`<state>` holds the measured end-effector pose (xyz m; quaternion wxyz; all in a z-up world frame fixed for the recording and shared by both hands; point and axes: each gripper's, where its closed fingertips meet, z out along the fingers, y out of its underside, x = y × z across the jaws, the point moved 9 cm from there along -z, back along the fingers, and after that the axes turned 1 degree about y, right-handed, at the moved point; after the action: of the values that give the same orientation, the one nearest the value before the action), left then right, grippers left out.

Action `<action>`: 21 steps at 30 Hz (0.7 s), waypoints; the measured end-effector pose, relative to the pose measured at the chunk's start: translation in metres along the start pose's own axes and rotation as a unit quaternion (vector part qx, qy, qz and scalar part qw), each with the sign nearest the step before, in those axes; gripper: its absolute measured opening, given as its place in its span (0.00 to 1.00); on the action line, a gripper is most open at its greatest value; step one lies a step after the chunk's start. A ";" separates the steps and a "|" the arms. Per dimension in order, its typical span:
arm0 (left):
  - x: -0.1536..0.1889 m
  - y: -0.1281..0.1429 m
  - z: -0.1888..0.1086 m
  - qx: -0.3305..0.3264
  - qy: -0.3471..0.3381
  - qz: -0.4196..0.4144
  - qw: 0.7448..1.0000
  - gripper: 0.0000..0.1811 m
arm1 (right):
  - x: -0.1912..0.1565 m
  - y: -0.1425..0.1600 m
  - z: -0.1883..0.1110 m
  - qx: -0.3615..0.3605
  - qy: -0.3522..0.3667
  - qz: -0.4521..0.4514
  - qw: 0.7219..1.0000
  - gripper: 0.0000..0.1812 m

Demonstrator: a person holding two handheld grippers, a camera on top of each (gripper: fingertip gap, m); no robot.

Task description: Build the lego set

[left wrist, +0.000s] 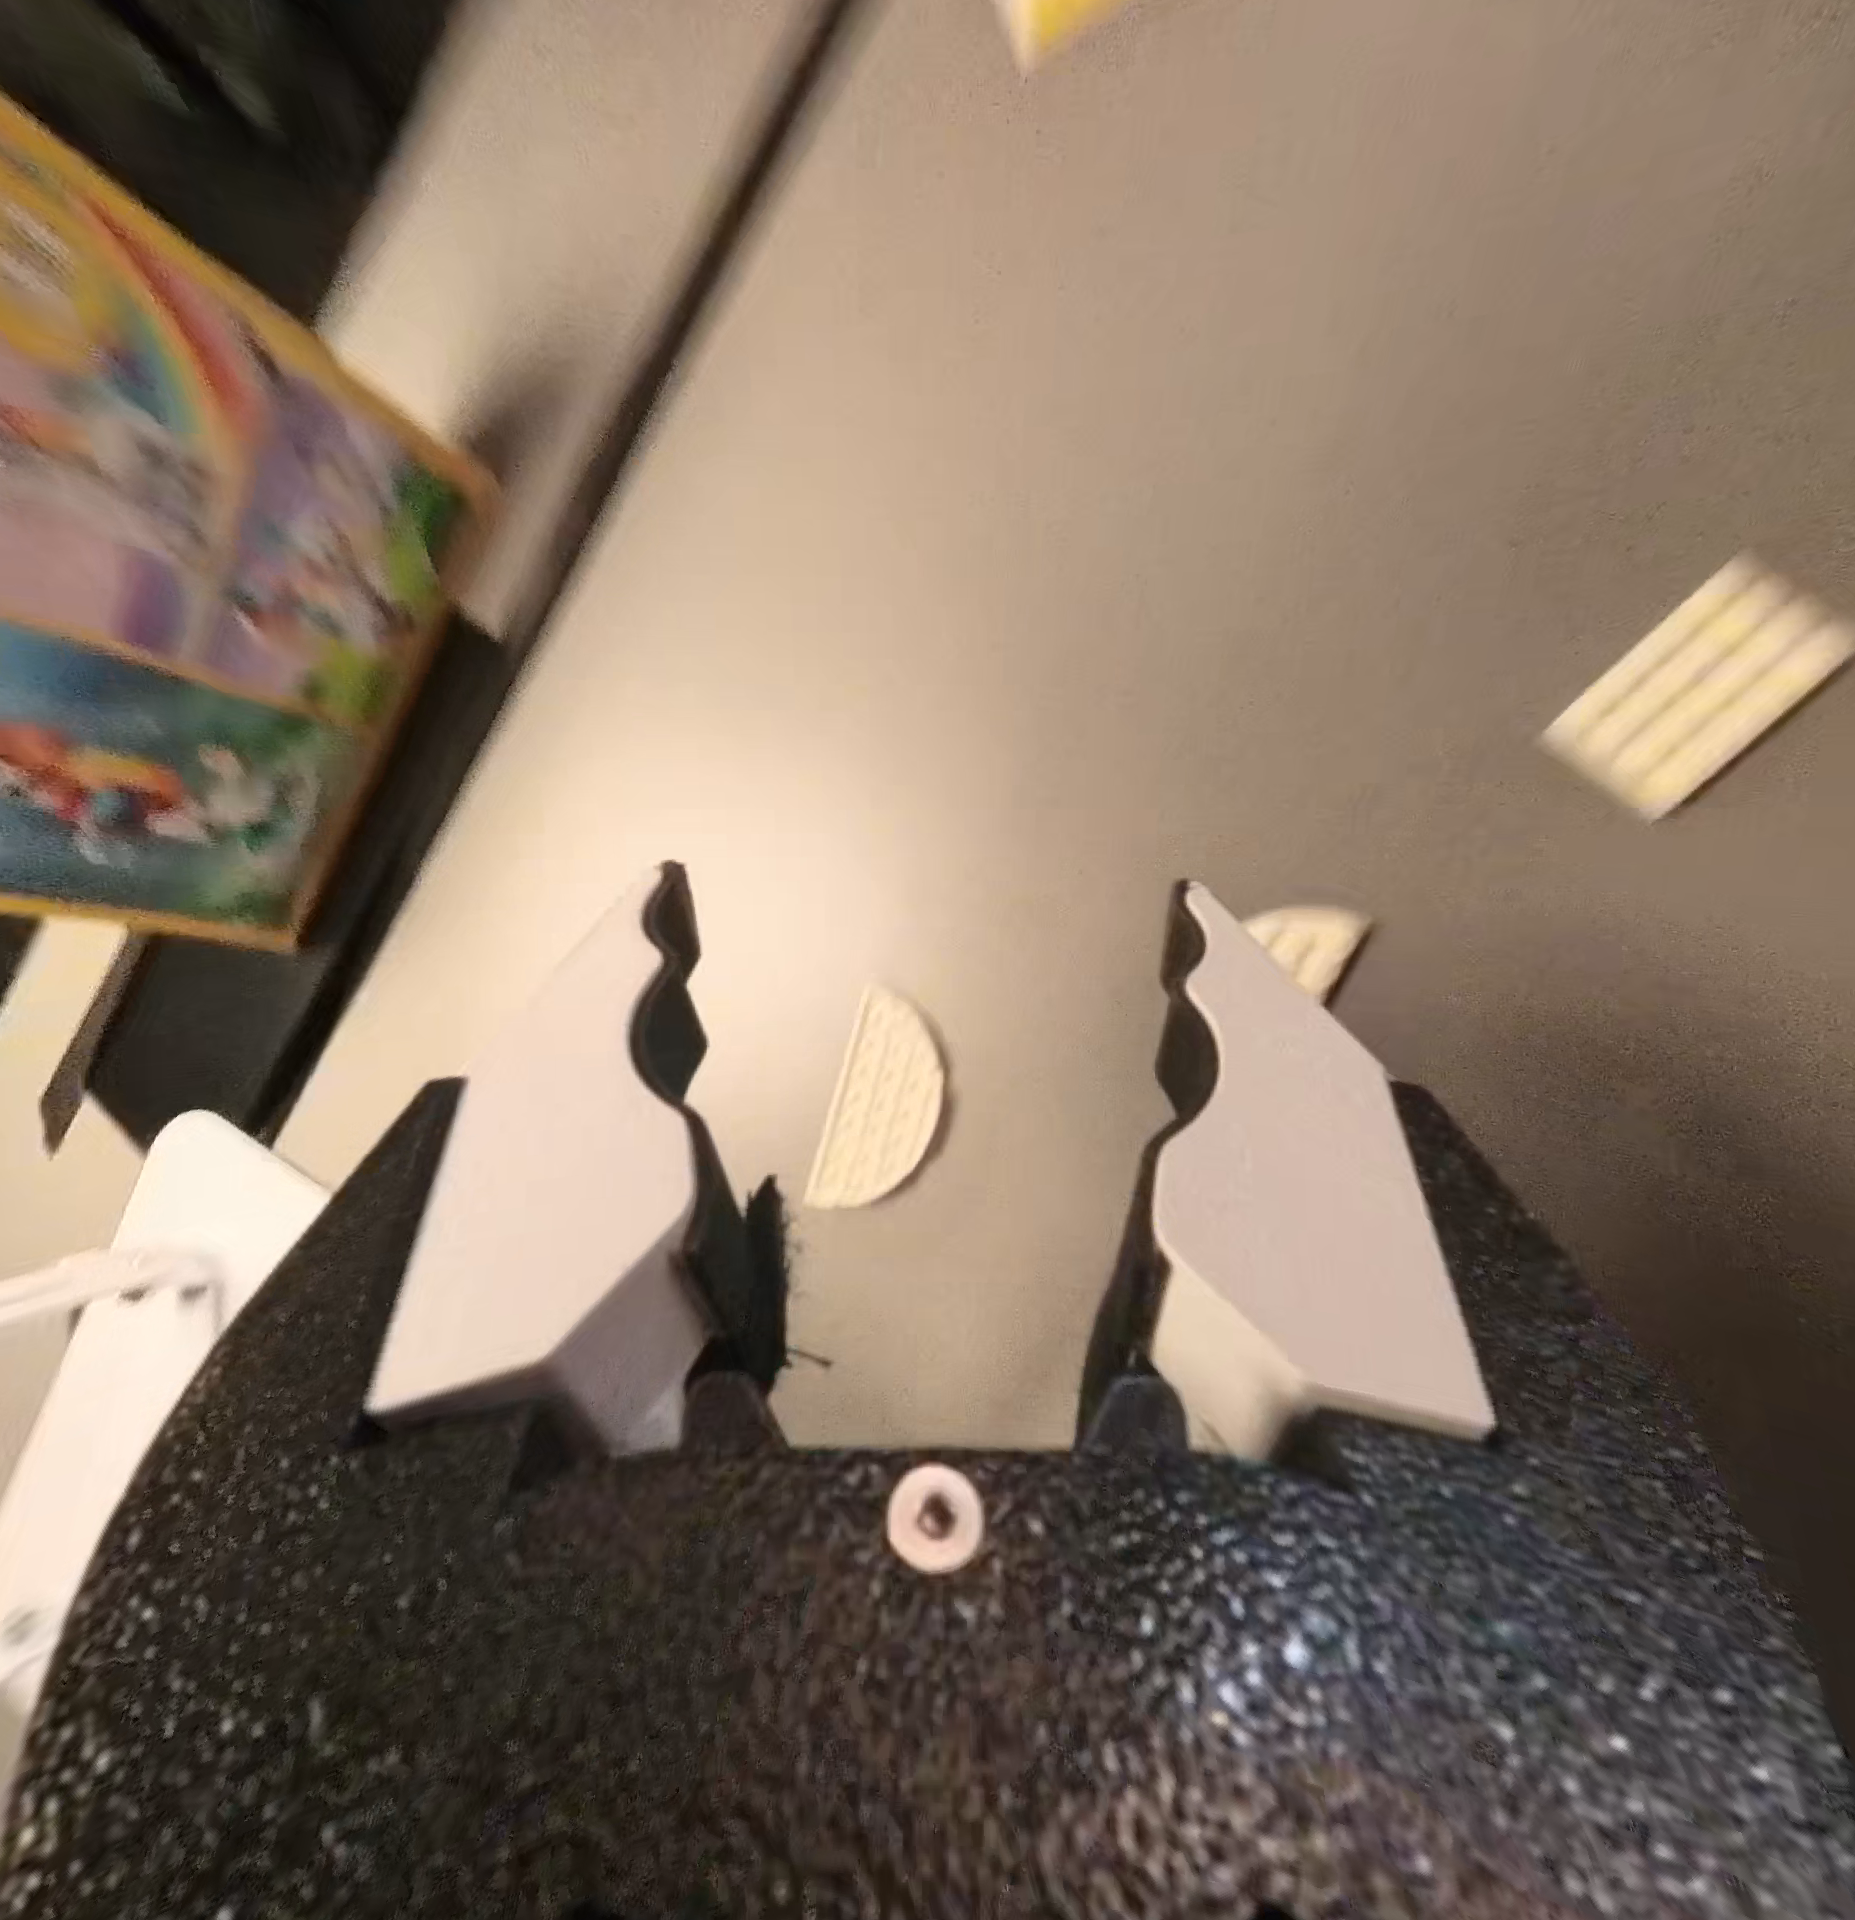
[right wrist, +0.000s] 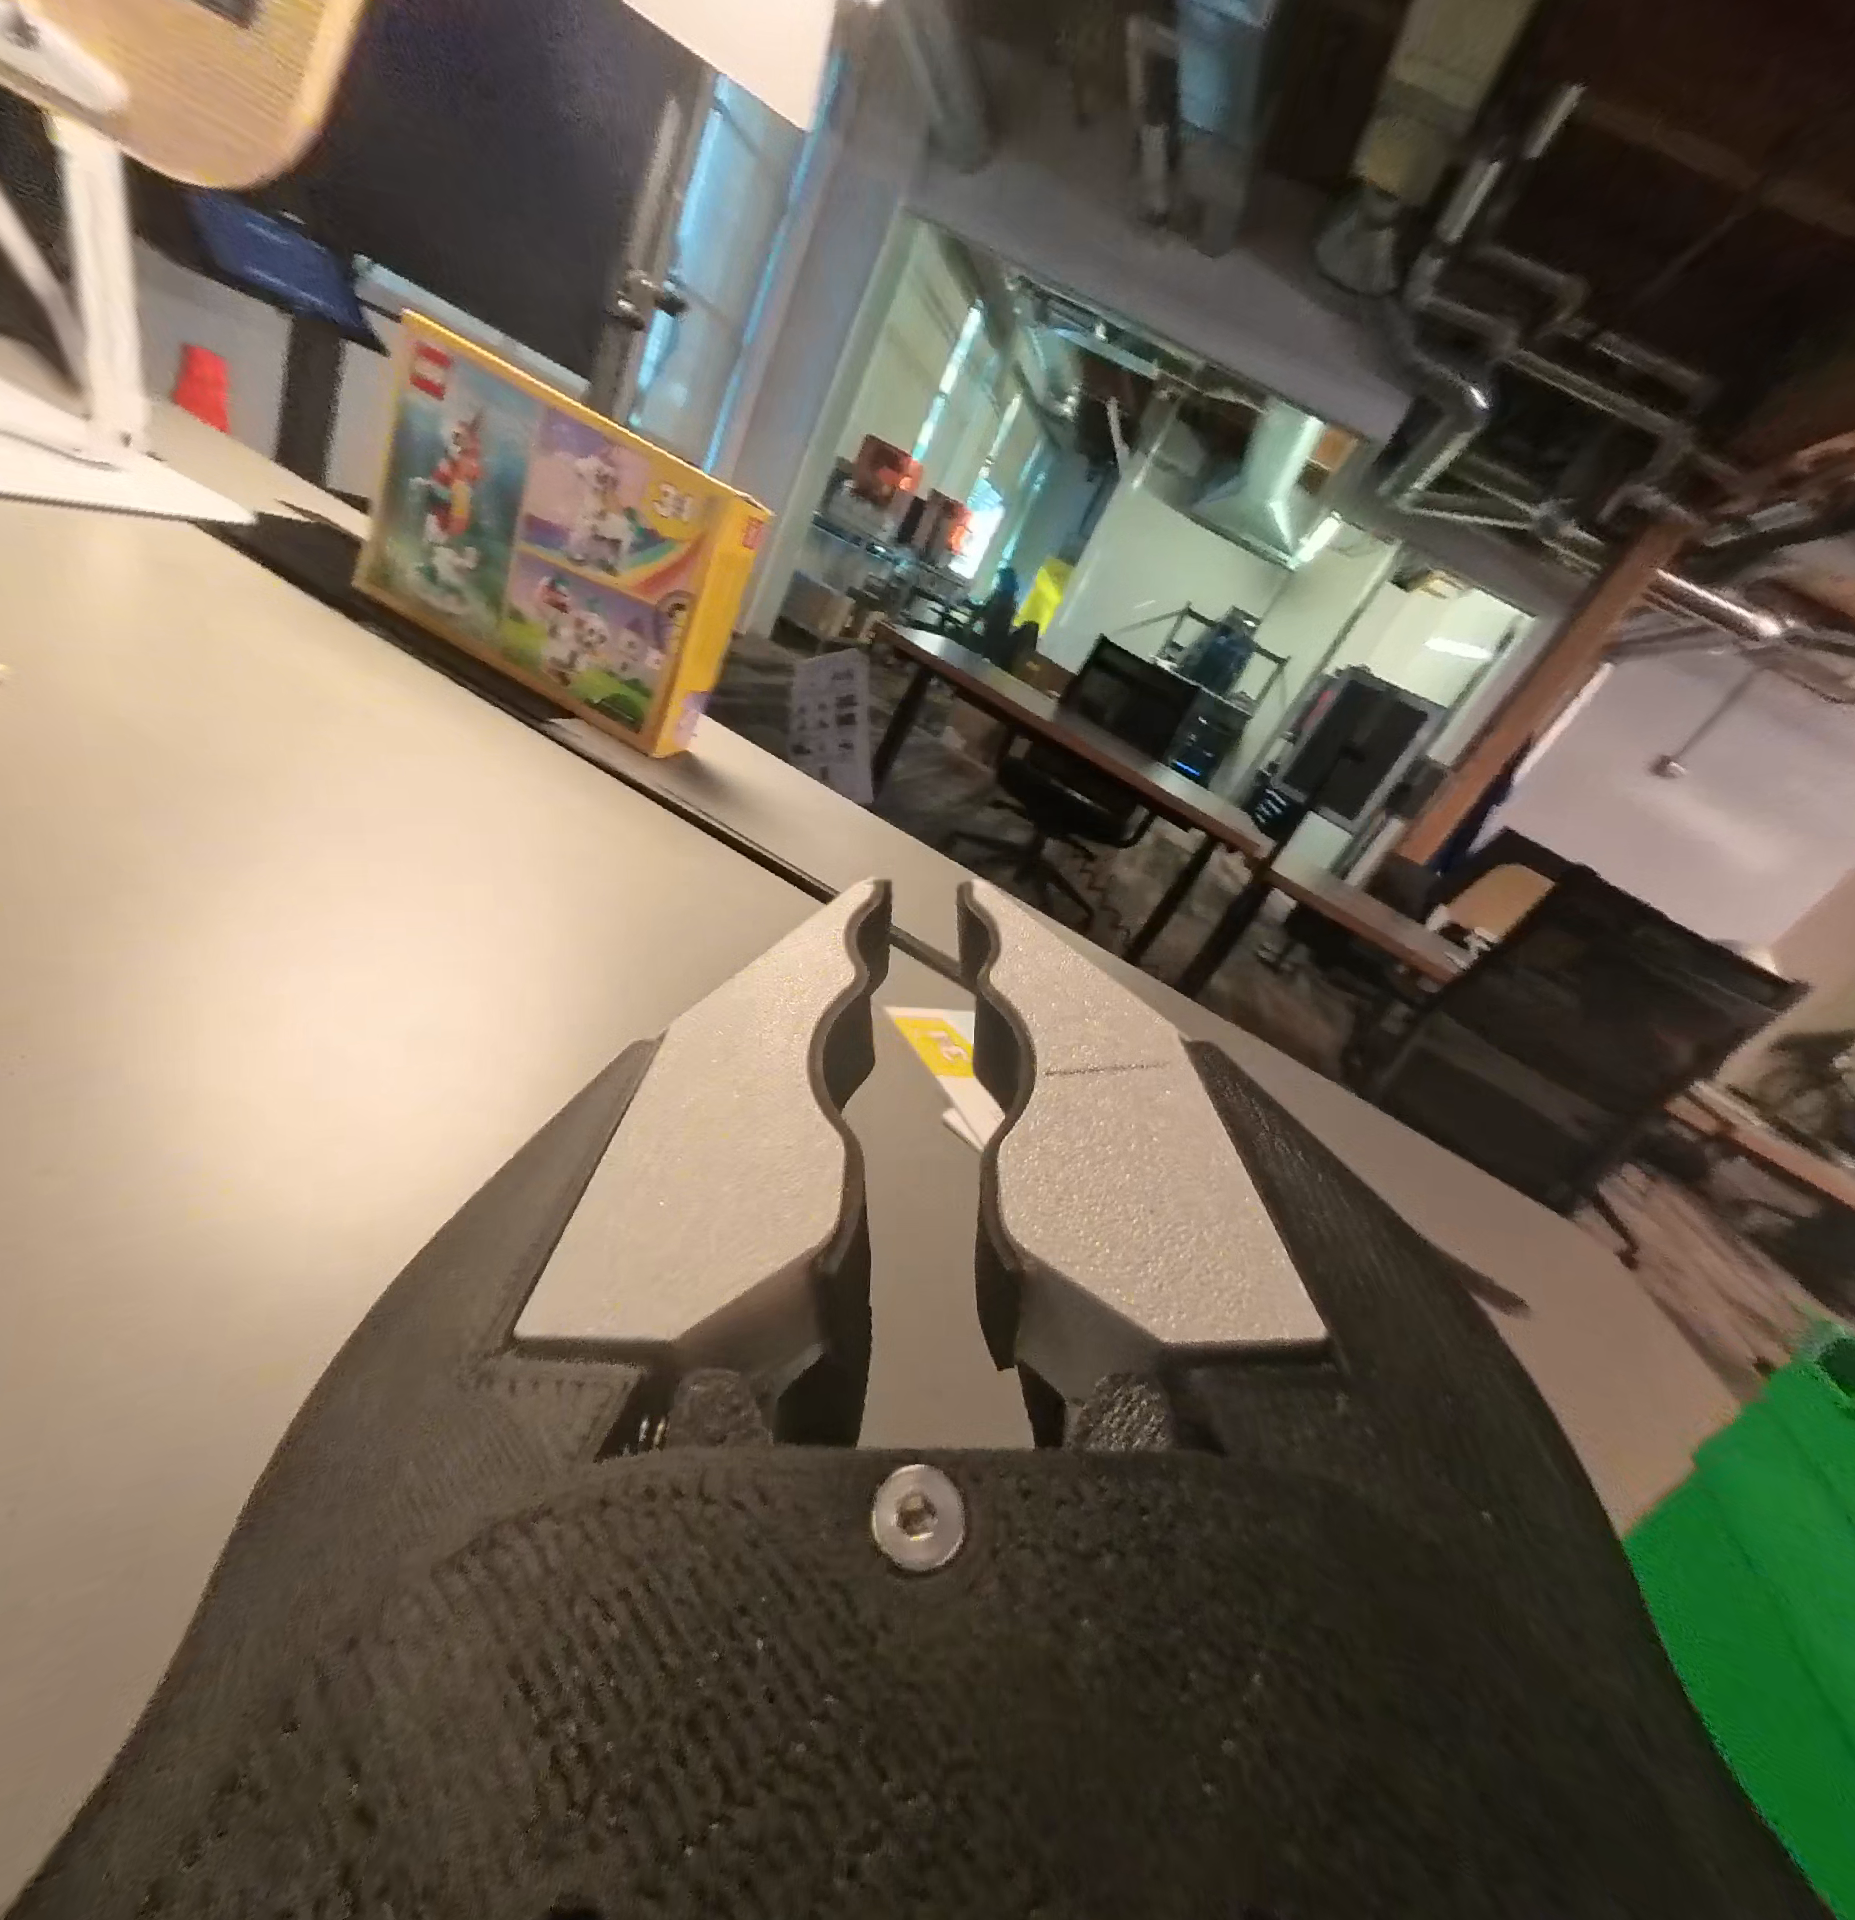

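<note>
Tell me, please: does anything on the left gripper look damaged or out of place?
Yes. A black strip, perhaps pad lining, sticks out frayed from the inner side of one finger of the left gripper, near its base. The other finger shows no such loose strip.

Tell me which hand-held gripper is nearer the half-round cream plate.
Left. The left hand-held gripper frames the half-round cream plate between open fingers; the right hand-held gripper doesn't show it.

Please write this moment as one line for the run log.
left gripper: open, above half-round plate | right gripper: narrow gap, empty | lego box: upright on table
</note>
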<state>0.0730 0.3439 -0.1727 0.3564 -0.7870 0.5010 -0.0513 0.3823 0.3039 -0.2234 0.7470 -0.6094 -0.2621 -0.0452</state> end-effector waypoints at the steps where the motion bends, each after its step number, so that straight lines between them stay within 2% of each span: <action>1: 0.010 -0.003 -0.012 0.070 -0.011 -0.014 0.997 0.47 | -0.004 -0.002 0.000 0.005 -0.021 -0.001 1.000 0.06; 3: 0.032 0.002 -0.033 0.172 -0.029 -0.031 0.984 0.45 | -0.015 -0.008 0.000 0.015 -0.082 -0.001 0.997 0.12; 5: 0.052 0.016 -0.047 0.249 -0.034 -0.035 0.967 0.42 | -0.032 -0.016 -0.001 0.016 -0.171 0.004 0.985 0.18; 6: 0.062 0.023 -0.051 0.281 -0.024 -0.030 0.959 0.41 | -0.041 -0.020 -0.002 0.008 -0.212 0.014 0.977 0.21; 7: 0.072 0.031 -0.055 0.314 -0.007 -0.022 0.949 0.39 | -0.050 -0.025 -0.004 -0.002 -0.245 0.022 0.969 0.32; 8: 0.082 0.038 -0.058 0.344 0.013 -0.016 0.939 0.37 | -0.059 -0.028 -0.008 -0.011 -0.279 0.021 0.960 0.36; 9: 0.091 0.046 -0.060 0.363 0.030 -0.011 0.931 0.36 | -0.068 -0.029 -0.011 -0.029 -0.321 0.014 0.947 0.36; 12: 0.099 0.068 -0.055 0.361 0.048 -0.009 0.931 0.36 | -0.088 -0.028 -0.019 -0.116 -0.424 0.034 0.897 0.34; 15: 0.094 0.080 -0.046 0.331 0.066 -0.043 0.940 0.37 | -0.098 -0.021 -0.022 -0.186 -0.469 0.048 0.862 0.31; 17: 0.094 0.083 -0.046 0.330 0.074 -0.055 0.940 0.35 | -0.101 -0.015 -0.022 -0.218 -0.470 0.036 0.854 0.29; 21: 0.101 0.094 -0.038 0.320 0.069 -0.037 0.944 0.33 | -0.105 -0.014 -0.020 -0.235 -0.465 0.030 0.853 0.24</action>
<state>0.0355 0.2181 -0.2298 0.5517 -0.6441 0.4524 -0.2759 0.2940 0.2550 -0.2605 0.3732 -0.7244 -0.5418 0.2059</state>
